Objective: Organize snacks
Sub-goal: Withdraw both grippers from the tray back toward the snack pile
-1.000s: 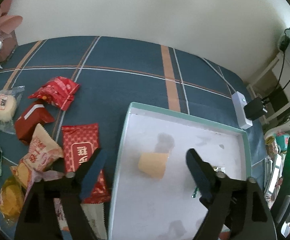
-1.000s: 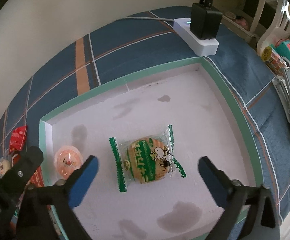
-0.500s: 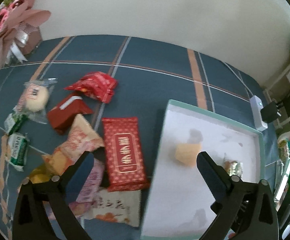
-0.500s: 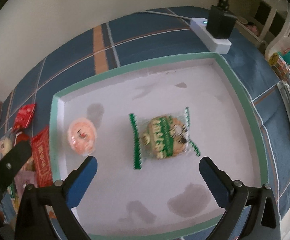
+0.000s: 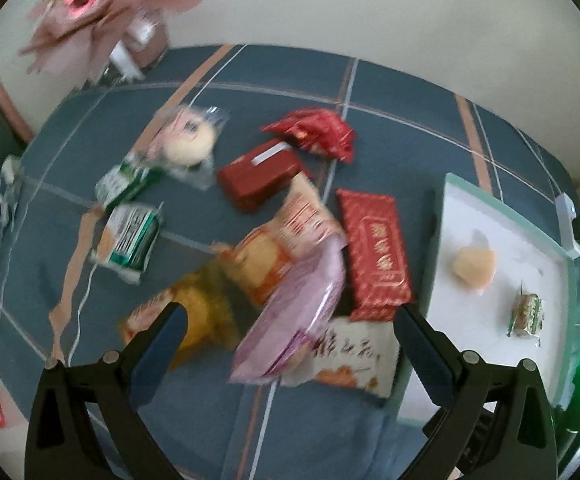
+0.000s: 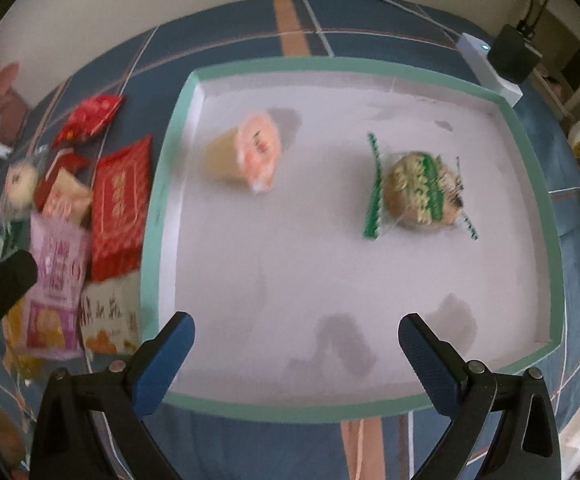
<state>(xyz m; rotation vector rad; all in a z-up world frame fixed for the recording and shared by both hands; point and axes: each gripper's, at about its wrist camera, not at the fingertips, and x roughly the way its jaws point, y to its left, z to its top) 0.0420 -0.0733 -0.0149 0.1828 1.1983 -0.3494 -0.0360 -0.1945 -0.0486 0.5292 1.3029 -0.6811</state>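
While both frames are motion-blurred, the layout reads fine. The tray (image 6: 152, 216), white floor with a mint-green rim, sits on the blue plaid cloth (image 6: 226, 36) and holds two snacks, well apart: a jelly cup (image 6: 250, 152) on its side with a pink lid, toward the tray's left, and a round biscuit (image 6: 420, 192) in a clear wrapper with green-edged seams, toward the right. Print on both is too blurred to read. The rest of the snacks lie in a loose heap (image 5: 274, 248) on the cloth just left of the tray: a red flat pack (image 5: 376, 252) with gold characters nearest the rim, a lilac bag (image 5: 298, 320), a white pack (image 5: 346, 356) with dark characters, unreadable. Left gripper (image 5: 290, 332) hangs over the heap, jaws spread wide, empty. Right gripper (image 6: 296, 344) is over the tray's near edge, jaws released, empty.
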